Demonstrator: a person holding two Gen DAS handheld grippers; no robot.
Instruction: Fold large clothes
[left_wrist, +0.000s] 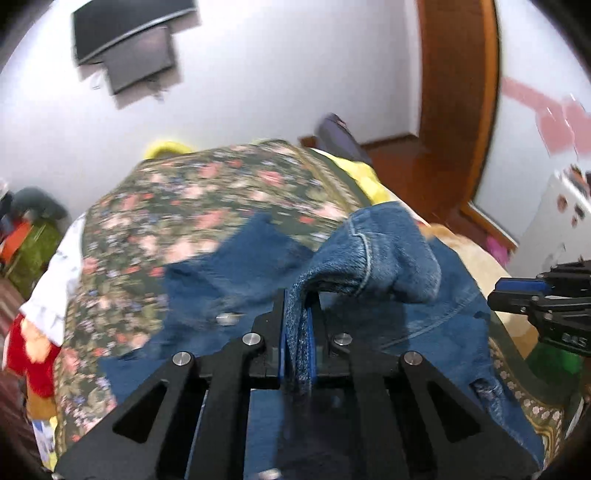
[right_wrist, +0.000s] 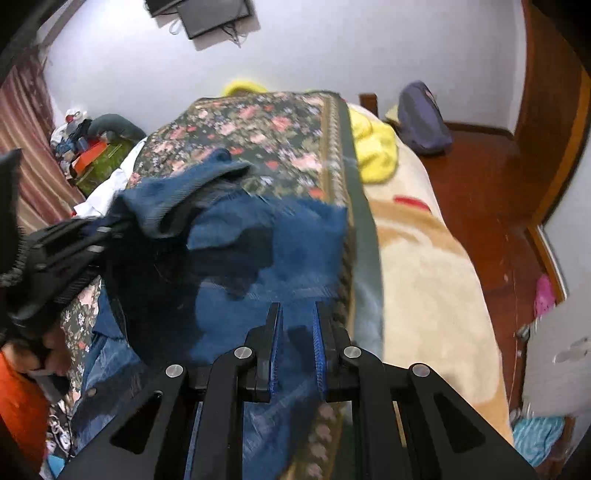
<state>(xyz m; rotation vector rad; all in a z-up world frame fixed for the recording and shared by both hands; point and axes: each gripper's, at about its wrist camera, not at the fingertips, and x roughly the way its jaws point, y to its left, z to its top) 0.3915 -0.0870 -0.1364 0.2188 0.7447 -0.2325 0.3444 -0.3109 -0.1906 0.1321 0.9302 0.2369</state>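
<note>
A blue denim garment (left_wrist: 229, 280) lies on a floral bedspread (left_wrist: 177, 206) on the bed. My left gripper (left_wrist: 298, 310) is shut on a fold of the denim (left_wrist: 369, 258) and holds it lifted; it shows from the side in the right wrist view (right_wrist: 110, 225) with the raised denim (right_wrist: 177, 203). My right gripper (right_wrist: 297, 317) is open with nothing between its fingers, hovering over the denim (right_wrist: 295, 251) near the bedspread's (right_wrist: 258, 122) right border. It also shows at the right edge of the left wrist view (left_wrist: 517, 291).
A beige blanket (right_wrist: 424, 280) covers the right of the bed, with a yellow cloth (right_wrist: 373, 147) and a purple bag (right_wrist: 424, 118) at the far end. Wooden floor (right_wrist: 491, 192) lies right. Clutter (right_wrist: 96, 151) sits at the far left, a screen (right_wrist: 210, 14) on the wall.
</note>
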